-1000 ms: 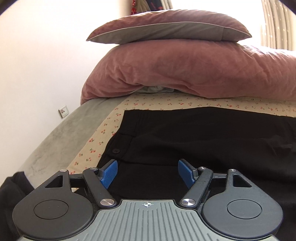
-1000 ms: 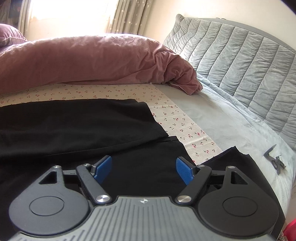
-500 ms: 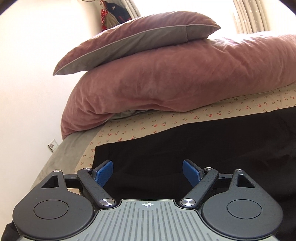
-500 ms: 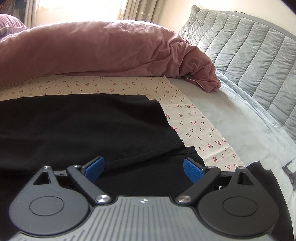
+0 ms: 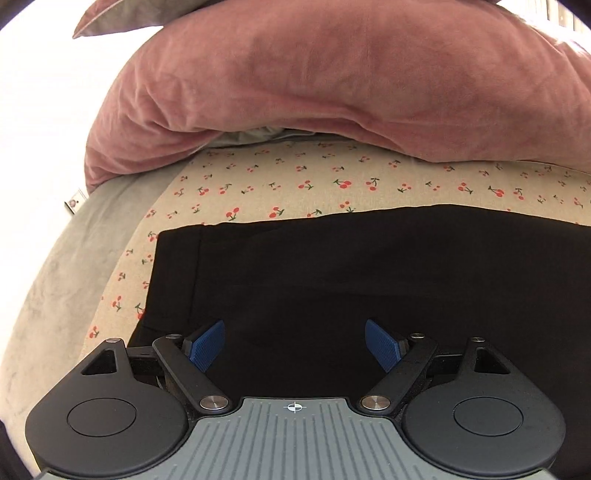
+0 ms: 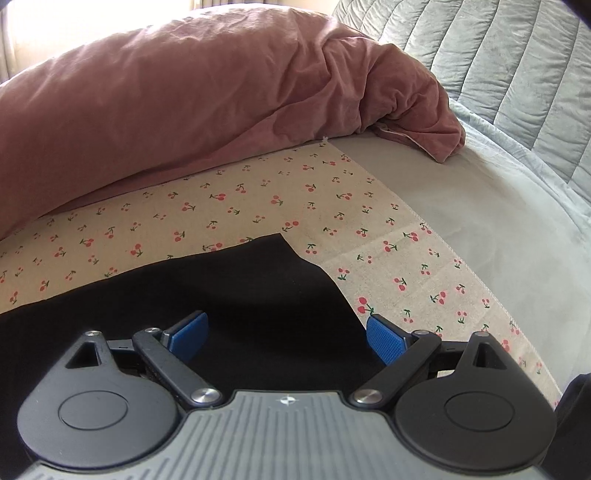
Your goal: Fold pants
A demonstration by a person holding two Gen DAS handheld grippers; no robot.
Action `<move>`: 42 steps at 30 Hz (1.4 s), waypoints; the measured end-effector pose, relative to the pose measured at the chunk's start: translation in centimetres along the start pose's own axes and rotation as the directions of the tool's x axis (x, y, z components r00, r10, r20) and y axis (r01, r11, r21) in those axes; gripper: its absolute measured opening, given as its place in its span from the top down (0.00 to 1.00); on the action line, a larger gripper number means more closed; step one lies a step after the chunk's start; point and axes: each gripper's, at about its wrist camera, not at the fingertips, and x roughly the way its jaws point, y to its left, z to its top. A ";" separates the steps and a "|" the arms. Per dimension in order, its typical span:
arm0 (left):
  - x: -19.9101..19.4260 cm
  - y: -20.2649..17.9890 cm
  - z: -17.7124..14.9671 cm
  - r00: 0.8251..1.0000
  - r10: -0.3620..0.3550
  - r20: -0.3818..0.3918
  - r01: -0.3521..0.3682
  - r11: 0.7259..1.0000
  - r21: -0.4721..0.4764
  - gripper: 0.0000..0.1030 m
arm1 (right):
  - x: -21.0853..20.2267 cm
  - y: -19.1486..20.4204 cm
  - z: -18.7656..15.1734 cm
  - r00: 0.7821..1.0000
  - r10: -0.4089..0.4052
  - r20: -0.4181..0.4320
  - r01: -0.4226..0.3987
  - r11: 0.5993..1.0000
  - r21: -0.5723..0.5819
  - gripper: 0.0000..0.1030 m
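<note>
On the bed (image 5: 55, 295), a grey sheet carries one cream cloth printed with red cherries (image 5: 295, 181), and one pair of black pants (image 5: 369, 266) lies flat upon that cloth. Behind them, one dusty-pink duvet (image 5: 332, 81) is heaped along the far side, with one pillow (image 5: 122, 18) resting on top of it at the left. One grey quilted headboard (image 6: 498, 55) bounds the bed on the right; a bright wall stands to the left. Two grippers are present: the left gripper (image 5: 294, 343) and the right gripper (image 6: 286, 334), both over the pants, jaws spread wide, nothing clamped.
</note>
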 end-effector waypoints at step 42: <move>4.4 6.1 4.9 0.999 -0.014 0.050 0.019 0.994 -0.103 0.09 | 5.6 1.0 3.9 0.996 0.043 0.078 -0.041 0.999 -0.029 1.00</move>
